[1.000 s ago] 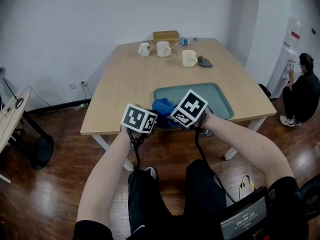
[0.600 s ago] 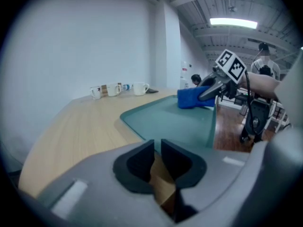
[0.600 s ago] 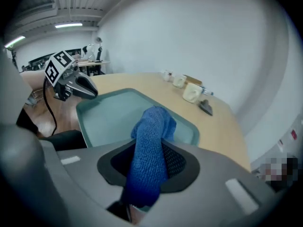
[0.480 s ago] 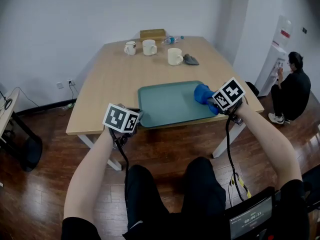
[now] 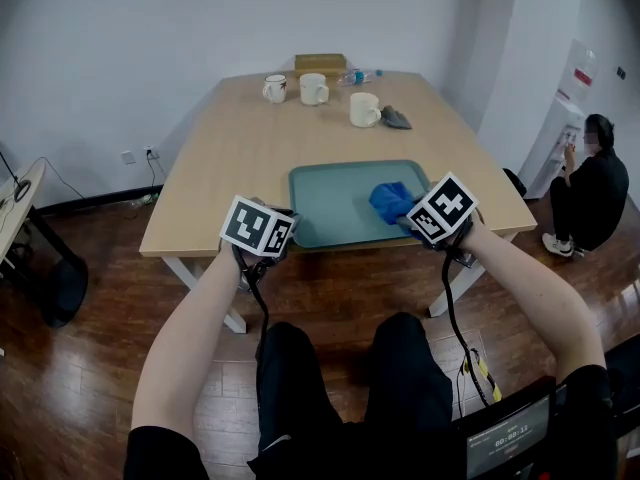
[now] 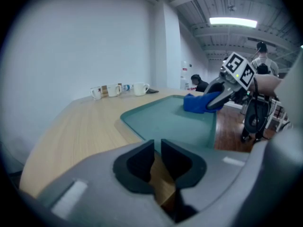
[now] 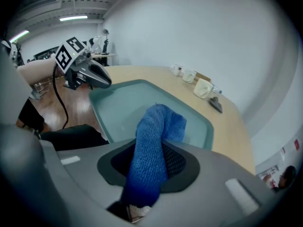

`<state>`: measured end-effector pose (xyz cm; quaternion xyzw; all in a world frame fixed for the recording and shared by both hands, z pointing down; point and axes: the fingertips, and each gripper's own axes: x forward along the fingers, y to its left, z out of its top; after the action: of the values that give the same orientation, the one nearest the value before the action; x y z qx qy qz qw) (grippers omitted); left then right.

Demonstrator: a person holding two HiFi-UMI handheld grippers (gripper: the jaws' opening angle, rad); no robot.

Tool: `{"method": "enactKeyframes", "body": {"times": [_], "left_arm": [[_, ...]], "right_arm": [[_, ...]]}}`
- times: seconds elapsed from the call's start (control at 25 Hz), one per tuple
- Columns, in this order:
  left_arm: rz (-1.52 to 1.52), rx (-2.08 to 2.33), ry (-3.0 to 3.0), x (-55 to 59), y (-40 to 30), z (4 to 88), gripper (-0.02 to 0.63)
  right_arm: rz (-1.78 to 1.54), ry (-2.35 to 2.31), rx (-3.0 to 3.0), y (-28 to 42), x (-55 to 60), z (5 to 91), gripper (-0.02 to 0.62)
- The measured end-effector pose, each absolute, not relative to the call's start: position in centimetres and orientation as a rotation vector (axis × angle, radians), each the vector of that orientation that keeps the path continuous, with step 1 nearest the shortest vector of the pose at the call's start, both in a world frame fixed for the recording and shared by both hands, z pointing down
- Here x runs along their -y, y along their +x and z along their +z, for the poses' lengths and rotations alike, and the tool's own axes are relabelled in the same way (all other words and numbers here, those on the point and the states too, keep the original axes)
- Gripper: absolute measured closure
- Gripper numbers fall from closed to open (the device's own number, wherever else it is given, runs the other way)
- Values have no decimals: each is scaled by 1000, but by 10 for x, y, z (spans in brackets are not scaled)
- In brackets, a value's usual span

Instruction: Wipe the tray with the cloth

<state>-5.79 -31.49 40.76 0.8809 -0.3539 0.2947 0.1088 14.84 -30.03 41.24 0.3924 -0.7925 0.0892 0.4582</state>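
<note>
Two grippers are out over the near side of the desk [image 5: 230,158]. The blue cloth [image 5: 388,198] has slid back from the right edge of the tray [image 5: 330,193] toward its middle. A moment before that, it went all the way across from the left. That looks like wiping back and forth, so I think the job is well under way. Now the cloth lies on the right half of the tray.

The right gripper [image 7: 151,150] has its jaws partly spread, pinching the cloth. The cloth bunches up between them and pokes out in front.

The left gripper [image 6: 157,148] has its jaws pressed almost together with nothing in them. It sits by the tray's near left corner. Maybe it touches the rim to hold the tray still, but I cannot tell for sure.
</note>
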Motion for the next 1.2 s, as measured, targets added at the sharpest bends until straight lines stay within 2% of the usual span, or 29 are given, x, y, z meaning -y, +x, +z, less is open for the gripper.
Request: {"method": "enactKeyframes", "body": {"times": [0.28, 0.56, 0.8, 1.2], "left_arm": [[870, 1048, 2601, 314, -57, 409, 558], [863, 1041, 2599, 313, -59, 408, 558], [865, 1056, 2608, 313, -58, 408, 558], [865, 1038, 2597, 313, -59, 407, 558]], "right_arm": [[138, 753, 2046, 36, 286, 411, 482], [120, 652, 2089, -31, 279, 410, 482], [-13, 552, 2193, -37, 276, 401, 482], [-439, 676, 2167, 21, 340, 366, 480]]}}
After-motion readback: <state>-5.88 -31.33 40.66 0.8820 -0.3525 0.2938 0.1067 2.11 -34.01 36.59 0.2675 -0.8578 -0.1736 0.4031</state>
